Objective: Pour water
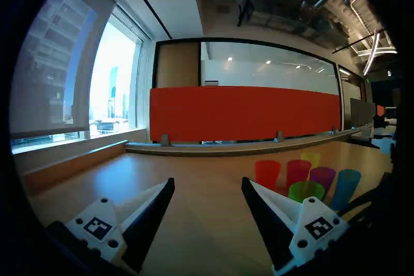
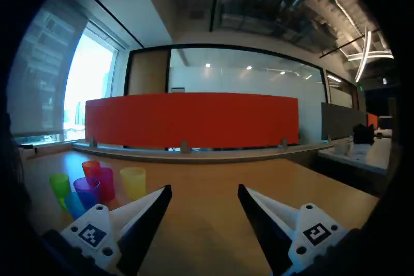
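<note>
A smooth, pale wood-look table (image 1: 207,188) carries a soft sheen. At four o'clock in the left gripper view stand cups (image 1: 306,190) of glossy, translucent coloured plastic. At twelve o'clock runs a matt orange-red divider panel (image 1: 243,113). The fingers (image 1: 152,214) look matt black, backed by white plastic.

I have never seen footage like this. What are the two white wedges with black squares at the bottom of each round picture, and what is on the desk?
There is no robot arm here. A person holds a two-finger tool in each hand, and a fisheye camera rides on each tool. One picture looks along the left gripper, the other along the right gripper. The wedges are their jaws, open and holding nothing. On the wooden table stands a cluster of coloured plastic cups, to the right in the left gripper view and to the left in the other. Behind it runs a red divider panel.
</note>
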